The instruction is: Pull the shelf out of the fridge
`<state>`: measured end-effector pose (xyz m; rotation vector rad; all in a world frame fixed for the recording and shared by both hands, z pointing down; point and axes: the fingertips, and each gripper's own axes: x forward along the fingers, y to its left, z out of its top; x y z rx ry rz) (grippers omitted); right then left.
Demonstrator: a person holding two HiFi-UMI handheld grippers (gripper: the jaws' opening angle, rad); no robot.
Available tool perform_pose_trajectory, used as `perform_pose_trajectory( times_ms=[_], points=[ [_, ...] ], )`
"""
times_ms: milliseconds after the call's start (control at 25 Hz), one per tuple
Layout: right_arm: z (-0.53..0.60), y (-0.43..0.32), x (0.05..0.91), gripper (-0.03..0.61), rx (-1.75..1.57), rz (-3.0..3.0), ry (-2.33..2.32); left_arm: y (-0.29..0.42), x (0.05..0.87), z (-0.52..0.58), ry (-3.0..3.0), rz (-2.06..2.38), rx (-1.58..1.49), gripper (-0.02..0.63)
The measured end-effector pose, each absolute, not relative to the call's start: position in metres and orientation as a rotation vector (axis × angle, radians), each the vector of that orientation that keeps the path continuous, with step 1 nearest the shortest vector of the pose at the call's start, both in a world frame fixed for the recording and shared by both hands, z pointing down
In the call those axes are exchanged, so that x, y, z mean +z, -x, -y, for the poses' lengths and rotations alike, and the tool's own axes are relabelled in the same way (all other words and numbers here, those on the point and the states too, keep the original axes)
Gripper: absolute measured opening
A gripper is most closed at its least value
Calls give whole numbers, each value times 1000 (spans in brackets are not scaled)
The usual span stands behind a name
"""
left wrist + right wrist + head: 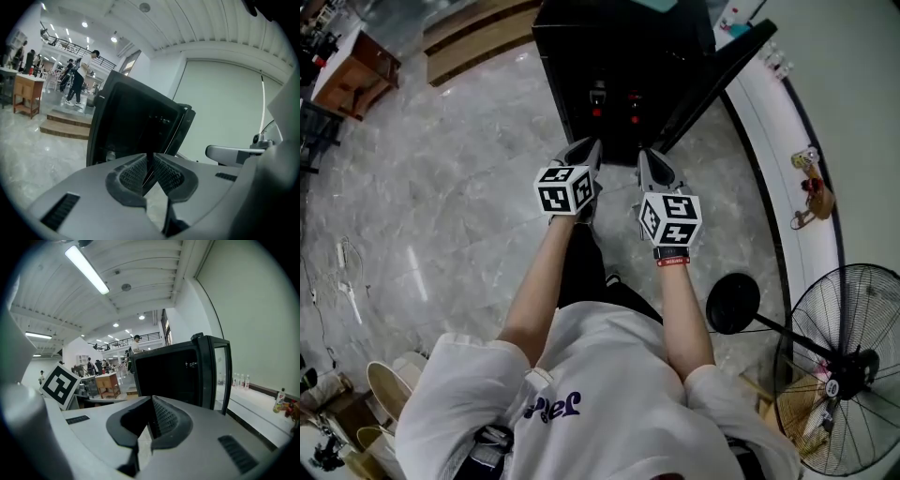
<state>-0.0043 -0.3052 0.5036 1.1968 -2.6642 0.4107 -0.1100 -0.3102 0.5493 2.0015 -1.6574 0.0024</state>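
1. Head view: my left gripper (589, 148) and right gripper (647, 159) sit side by side at the mouth of the black fridge (619, 56). Its open door (722, 75) angles off beyond the right gripper. A pedestal fan (848, 370) stands behind, to the right.
2. Left gripper view: the jaws are a narrow crack apart with nothing between them. The dark fridge cavity is dead ahead, and I can't pick out the shelf in it. Wooden steps (65, 126) lie far left.
3. Right gripper view: the jaws are pressed together and empty. The door edge stands ahead-right, with bottles (240, 380) beyond it.
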Motion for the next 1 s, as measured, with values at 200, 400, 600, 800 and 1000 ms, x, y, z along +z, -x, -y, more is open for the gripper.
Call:
perform_pose_trajectory(
  times_ms=[200, 400, 600, 800, 1000],
  points=[
    [326, 16, 533, 17, 434, 2642, -1190, 121, 582, 342, -1934, 1592, -118, 80],
    [351, 21, 553, 17, 448, 2625, -1219, 137, 604, 378, -1879, 1552, -261, 109],
    [376, 30, 573, 17, 453, 2611, -1223, 150, 634, 410, -1806, 1486, -396, 147],
    [402, 43, 591, 17, 449, 2597, -1198, 159, 665, 439, -1729, 1415, -515, 184],
    [421, 49, 615, 17, 528, 2583, -1222, 173, 693, 466, -1646, 1370, -607, 218]
  ],
)
